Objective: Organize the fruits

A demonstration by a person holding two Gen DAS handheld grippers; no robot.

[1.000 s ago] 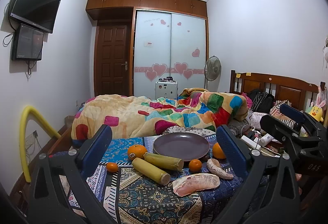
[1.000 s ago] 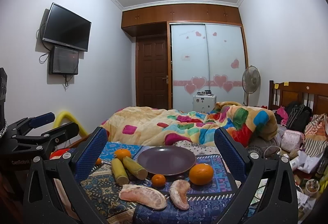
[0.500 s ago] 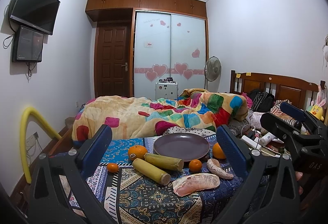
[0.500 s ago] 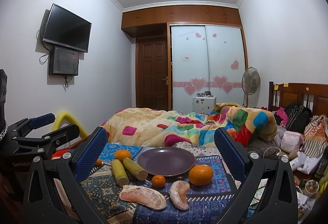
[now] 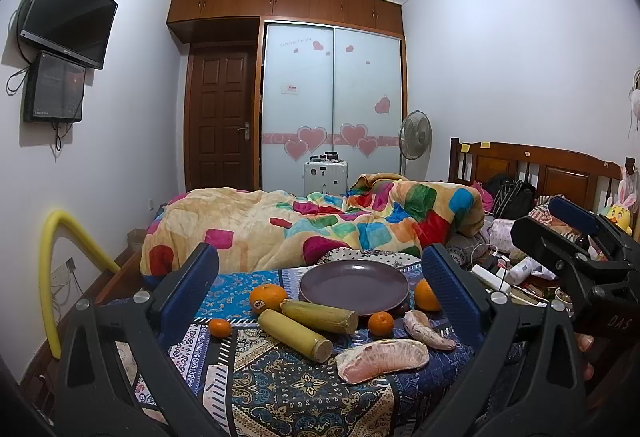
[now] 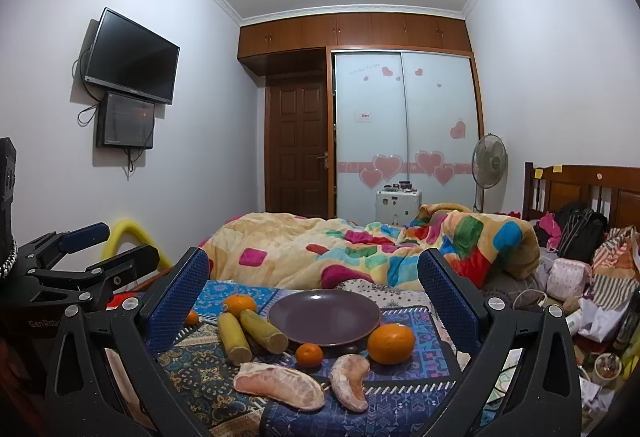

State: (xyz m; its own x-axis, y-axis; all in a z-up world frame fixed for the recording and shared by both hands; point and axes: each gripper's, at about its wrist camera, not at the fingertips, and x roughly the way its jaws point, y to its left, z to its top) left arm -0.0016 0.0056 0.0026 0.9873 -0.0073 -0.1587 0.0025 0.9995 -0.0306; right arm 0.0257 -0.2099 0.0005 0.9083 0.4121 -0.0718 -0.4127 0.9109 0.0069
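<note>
An empty purple plate [image 5: 354, 286] [image 6: 324, 315] sits at the back of a patterned cloth. Around it lie two large oranges [image 5: 268, 297] [image 6: 391, 343], two small tangerines [image 5: 381, 323] [image 5: 220, 328], two yellow sugarcane pieces [image 5: 294, 334] [image 6: 264, 330] and two peeled pomelo segments [image 5: 382, 360] [image 6: 349, 381]. My left gripper [image 5: 320, 297] is open and empty, above the near edge of the cloth. My right gripper [image 6: 313, 295] is open and empty too, to the right of the left one; it also shows in the left wrist view [image 5: 576, 237].
A bed with a colourful quilt [image 5: 304, 225] lies right behind the cloth. Clutter of bags and small items [image 6: 580, 277] fills the right side. A yellow foam hoop [image 5: 60, 261] stands at the left wall. A wardrobe, door and fan are at the far end.
Both views have shifted only very slightly. The fruits and the plate have not moved, and both grippers stay open.
</note>
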